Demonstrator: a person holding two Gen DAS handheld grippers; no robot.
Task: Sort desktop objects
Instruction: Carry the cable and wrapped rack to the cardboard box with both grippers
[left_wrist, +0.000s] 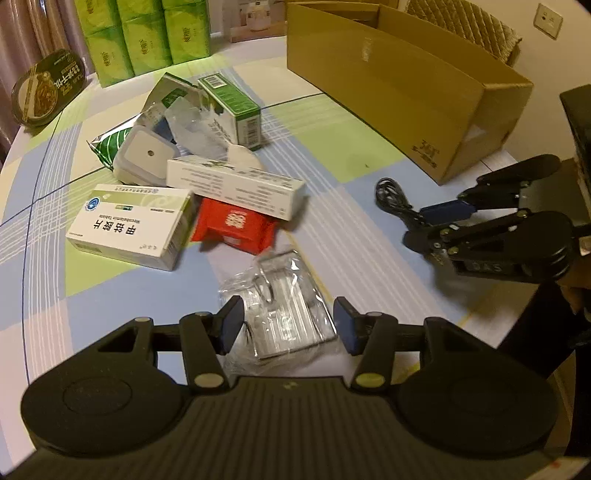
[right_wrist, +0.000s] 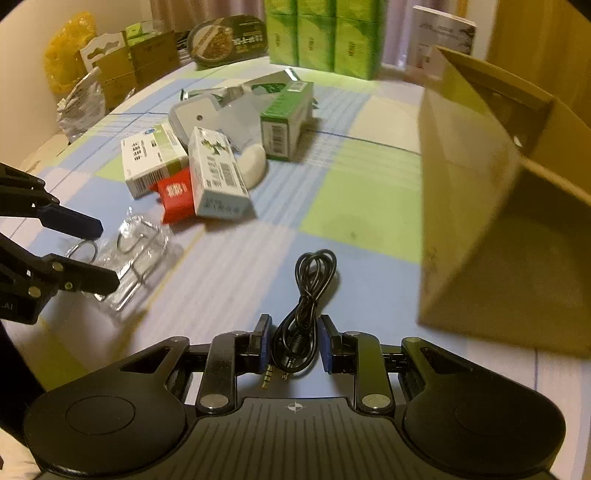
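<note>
My left gripper (left_wrist: 288, 325) is open, its jaws on either side of a clear plastic packet with metal rings (left_wrist: 284, 306) lying on the table; it also shows in the right wrist view (right_wrist: 125, 254). My right gripper (right_wrist: 294, 345) is open around a coiled black audio cable (right_wrist: 306, 295), which rests on the table between the pads without being squeezed. A pile of desktop objects lies further off: a white medicine box (left_wrist: 129, 225), a red packet (left_wrist: 232, 225), a long white box (left_wrist: 236, 186), a green box (left_wrist: 232, 107) and a grey case (left_wrist: 144, 157).
A large open cardboard box (left_wrist: 402, 85) stands at the right of the table. Green tissue packs (left_wrist: 144, 33) and a black food tray (left_wrist: 48, 85) stand at the far edge. Small cartons and a yellow bag (right_wrist: 66, 48) sit at the far left.
</note>
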